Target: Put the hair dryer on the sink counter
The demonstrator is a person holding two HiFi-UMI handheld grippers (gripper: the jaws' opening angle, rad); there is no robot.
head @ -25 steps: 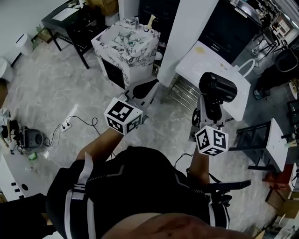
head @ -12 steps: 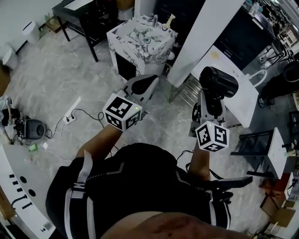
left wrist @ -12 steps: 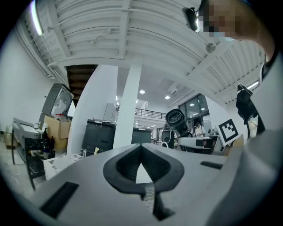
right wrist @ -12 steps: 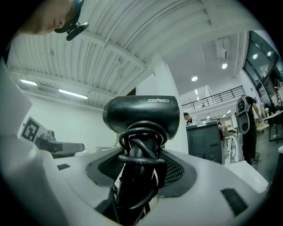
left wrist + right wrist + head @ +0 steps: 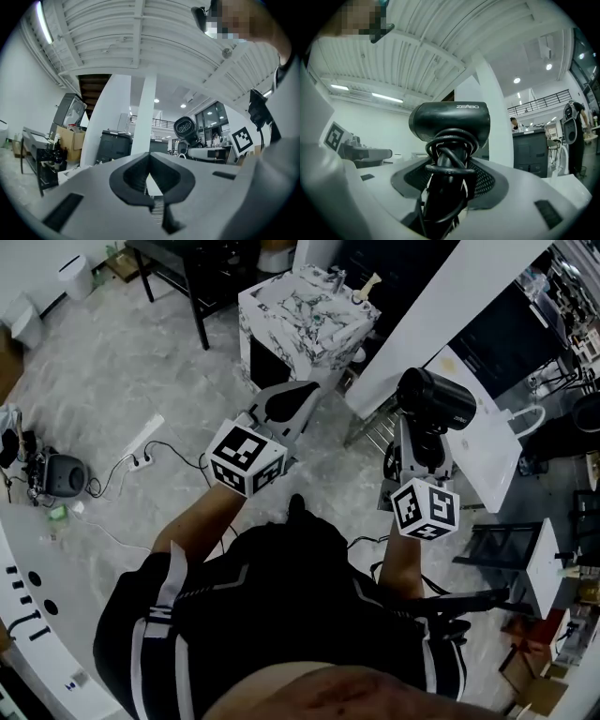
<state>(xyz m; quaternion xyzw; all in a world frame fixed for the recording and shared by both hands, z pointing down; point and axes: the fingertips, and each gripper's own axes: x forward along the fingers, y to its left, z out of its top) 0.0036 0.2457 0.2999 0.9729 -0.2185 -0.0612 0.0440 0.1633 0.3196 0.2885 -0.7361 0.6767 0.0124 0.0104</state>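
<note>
Left tongs (image 5: 298,395) are closed on nothing and point toward the sink desk (image 5: 281,315), a marble-patterned block well ahead of me. Further right, my right tongs (image 5: 419,448) clamp the dryer (image 5: 436,399) by its handle, upright in the air with the barrel on top, well apart from that desk. Its cord (image 5: 450,157) is wound round the handle between the pads. I judge it light but top-heavy. It is hard, smooth black plastic, slippery where bare. The rubbery coils add grip, so the handle is the place to hold.
</note>
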